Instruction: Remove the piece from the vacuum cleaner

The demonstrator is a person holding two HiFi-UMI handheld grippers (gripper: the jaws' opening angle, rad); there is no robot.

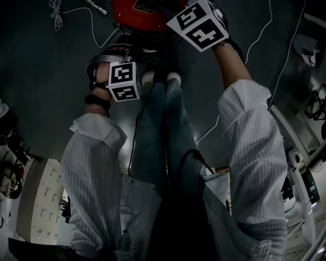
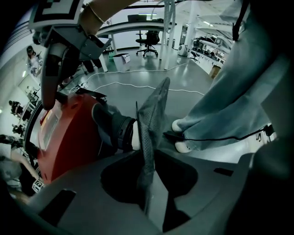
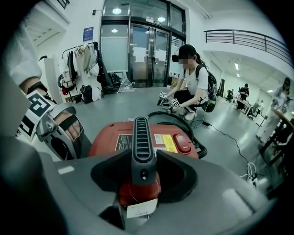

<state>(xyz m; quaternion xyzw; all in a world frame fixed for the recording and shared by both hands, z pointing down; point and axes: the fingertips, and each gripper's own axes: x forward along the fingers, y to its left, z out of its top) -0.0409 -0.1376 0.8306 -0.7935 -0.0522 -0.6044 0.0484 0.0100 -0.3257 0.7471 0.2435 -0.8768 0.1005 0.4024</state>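
The red vacuum cleaner (image 1: 137,12) stands on the grey floor in front of my feet. My right gripper (image 3: 143,160) is shut on its black ribbed carry handle (image 3: 141,137), which fills the space between the jaws. My left gripper (image 2: 154,158) is at the vacuum cleaner's (image 2: 69,137) side, by a grey-black hose socket (image 2: 117,131). A grey mesh piece (image 2: 154,119) stands upright between the left jaws, lying along one finger with a sliver of floor showing beside it. In the head view only the marker cubes of the left gripper (image 1: 123,80) and right gripper (image 1: 198,25) show.
My legs and white shoes (image 2: 181,140) are close on the right of the left gripper. White cables (image 1: 257,43) trail over the floor. A black hose (image 3: 186,120) curls behind the vacuum cleaner, and a person (image 3: 190,87) crouches further back. Desks and an office chair (image 2: 149,40) stand beyond.
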